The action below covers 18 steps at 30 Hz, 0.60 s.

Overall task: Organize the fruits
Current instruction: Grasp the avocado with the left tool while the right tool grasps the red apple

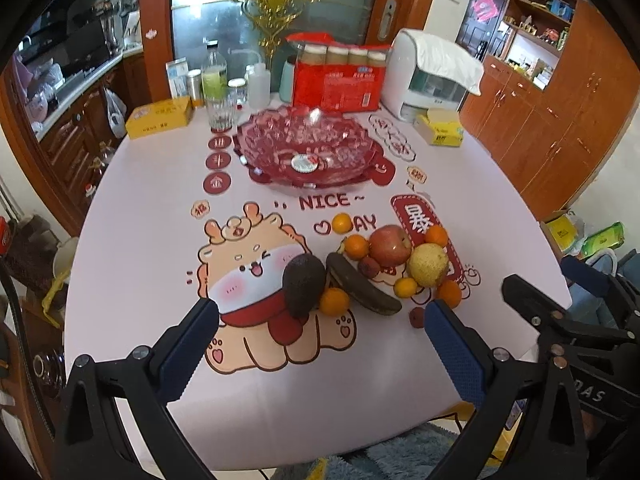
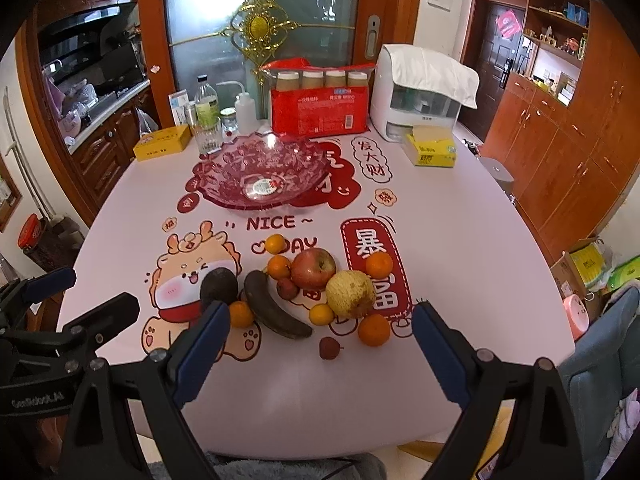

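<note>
- Looking along the left wrist view, the left tool (image 1: pixel 320 320) hangs low in the frame with its blue pads spread wide and nothing between them. The avocado (image 1: pixel 303 285) sits just above its left pad, an orange (image 1: pixel 334 301) touches it, and the dark banana (image 1: pixel 362 284) lies slanting to the right.
- Right of centre in that view, the apple (image 1: pixel 390 245) and the pale pear (image 1: pixel 428 264) sit close together with small oranges around them. The glass bowl (image 1: pixel 256 136) stands empty in the upper middle, well apart from the pile.
- In the right wrist view, the right tool (image 2: pixel 320 320) is likewise wide open and holds nothing; a lone lychee (image 2: pixel 329 347) lies on the tabletop (image 2: pixel 460 240) between its pads, and an orange sits to the lychee's upper right.
- The other tool shows at the left edge of this view, clear of the fruit.
- To my eye no fruit is in the bowl yet, so the job is at its start. A good first pick would be an outlying piece, the lychee or the avocado: come down with the pads either side, close gently so soft skin is not bruised, and lift straight so neighbours do not roll.
</note>
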### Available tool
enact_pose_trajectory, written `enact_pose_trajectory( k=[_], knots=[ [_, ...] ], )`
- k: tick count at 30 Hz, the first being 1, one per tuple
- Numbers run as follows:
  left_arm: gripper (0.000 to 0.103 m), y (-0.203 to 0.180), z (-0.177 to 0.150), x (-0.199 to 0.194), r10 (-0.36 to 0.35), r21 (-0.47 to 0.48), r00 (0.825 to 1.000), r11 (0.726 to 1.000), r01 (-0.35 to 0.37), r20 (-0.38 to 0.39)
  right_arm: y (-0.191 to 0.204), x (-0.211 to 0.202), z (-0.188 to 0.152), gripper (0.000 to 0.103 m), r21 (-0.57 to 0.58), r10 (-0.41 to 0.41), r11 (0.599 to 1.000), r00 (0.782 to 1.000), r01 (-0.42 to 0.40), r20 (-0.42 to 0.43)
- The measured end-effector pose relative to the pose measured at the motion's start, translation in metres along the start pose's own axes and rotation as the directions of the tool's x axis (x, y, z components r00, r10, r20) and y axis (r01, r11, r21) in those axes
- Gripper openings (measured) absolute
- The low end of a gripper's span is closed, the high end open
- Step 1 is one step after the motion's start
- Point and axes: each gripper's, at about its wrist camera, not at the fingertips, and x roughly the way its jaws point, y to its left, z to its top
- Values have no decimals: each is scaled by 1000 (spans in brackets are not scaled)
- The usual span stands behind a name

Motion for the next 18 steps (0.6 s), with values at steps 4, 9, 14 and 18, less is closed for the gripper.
enact_pose_trajectory(
  k=[4, 9, 14, 18],
  knots=[
    [102, 7, -1, 18, 3, -28, 998, 1000, -5, -57, -2, 9, 1, 93, -7, 8, 1000, 1000, -8, -17],
    [102, 19, -2, 43, 30, -56, 993, 998, -37, -112, -6, 33, 4, 93, -10, 40, 999, 998, -41, -57],
    [102, 31, -1, 67, 66, -69, 985, 995, -77, -160, -9, 67, 14, 93, -15, 91, 996, 991, -92, -100],
    [102, 35, 4, 91, 75, -71, 981, 994, -89, -180, -11, 102, 18, 93, -61, 114, 990, 984, -124, -138]
  ],
)
